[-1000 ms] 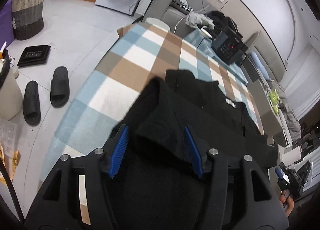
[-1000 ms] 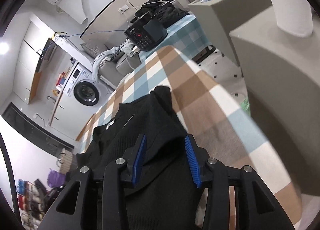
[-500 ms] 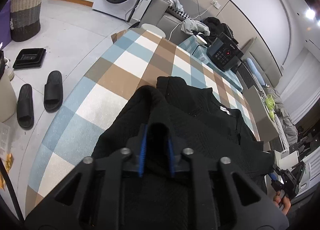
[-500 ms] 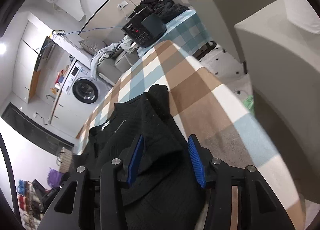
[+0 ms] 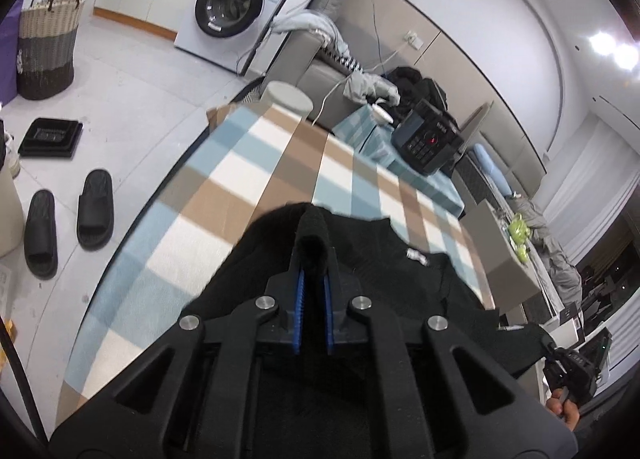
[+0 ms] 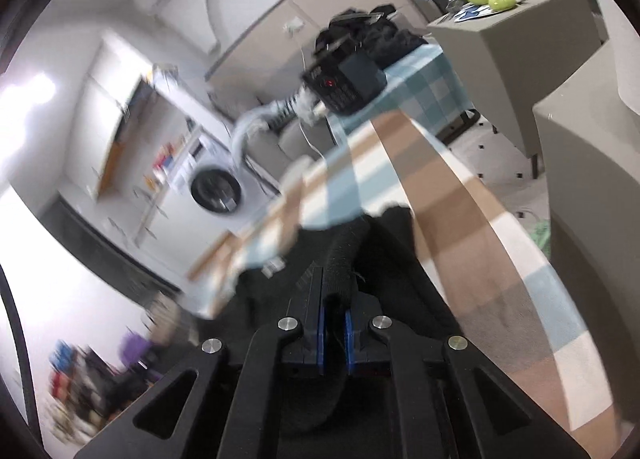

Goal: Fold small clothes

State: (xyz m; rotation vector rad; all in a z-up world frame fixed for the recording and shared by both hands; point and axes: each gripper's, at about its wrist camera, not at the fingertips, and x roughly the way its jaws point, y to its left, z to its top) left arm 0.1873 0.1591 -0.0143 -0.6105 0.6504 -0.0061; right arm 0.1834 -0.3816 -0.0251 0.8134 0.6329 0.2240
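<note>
Black knit garment (image 5: 400, 279) lies on the table (image 5: 224, 195), which carries a blue, brown and white checked cloth; its white neck label (image 5: 416, 255) faces up. Change since a second ago: both grippers stood wide then, straddling a bunched edge of fabric; the left closed by half a second ago, and now both are clamped. Left gripper (image 5: 313, 287) pinches a raised ridge of the knit between its blue pads, and right gripper (image 6: 334, 299) does the same on the opposite edge. Right wrist view is smeared with motion blur, so that hand appears to be swinging already. Judgement: grasp phase is done and the lift or fold-over of the held edge is starting; no fold is visible yet. Room: washing machine (image 5: 236, 7) at the far wall, woven laundry basket (image 5: 48, 43) and a pair of black slippers (image 5: 68, 223) on the pale tiled floor, dark keypad device (image 5: 430, 139) on a second, blue-checked surface beyond the table, grey sofa with clothes heaped on it.
</note>
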